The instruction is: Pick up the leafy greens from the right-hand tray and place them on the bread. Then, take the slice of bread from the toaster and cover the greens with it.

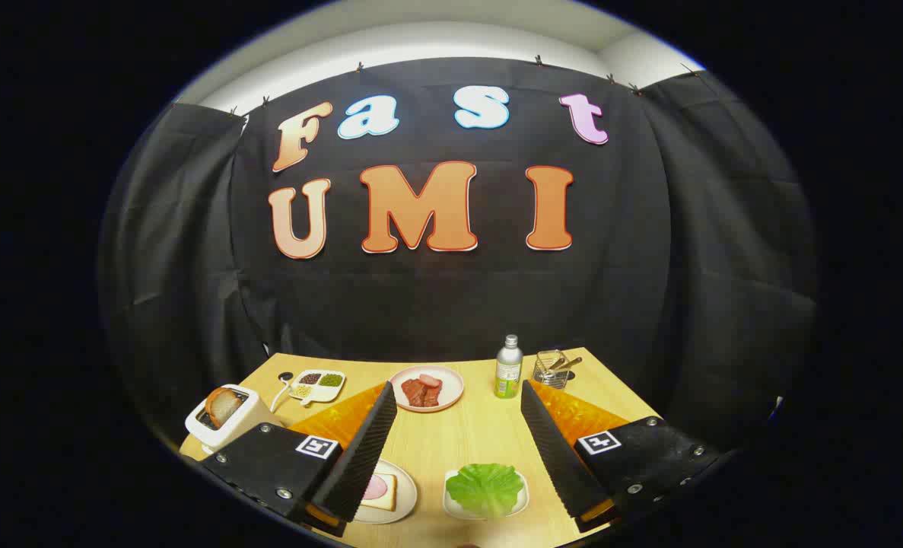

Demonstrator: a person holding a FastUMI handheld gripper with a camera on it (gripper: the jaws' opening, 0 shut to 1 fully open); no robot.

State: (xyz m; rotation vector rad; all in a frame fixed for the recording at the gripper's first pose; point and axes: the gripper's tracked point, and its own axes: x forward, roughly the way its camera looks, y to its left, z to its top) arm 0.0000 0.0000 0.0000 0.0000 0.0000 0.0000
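The wooden table (pixel 451 441) carries everything, with the toaster (pixel 227 415) and its upright bread slice (pixel 224 403) off beyond the left finger. The gripper (pixel 459 403) hangs above with fingers wide apart, holding nothing. Between them, low down, the leafy greens (pixel 486 487) lie on a small tray (pixel 523 498), beside the plated bread (pixel 383 491). The greens look light, limp and easily torn; a gentle pinch at a ruffled edge seems best.

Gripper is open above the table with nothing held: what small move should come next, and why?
Probably lower the gripper toward the green leafy lettuce piece on its small white tray. The fingers stand wide apart, gripping nothing, and the greens lie between them, near their base. The ham-topped bread slice on the round plate beside it has no greens yet.
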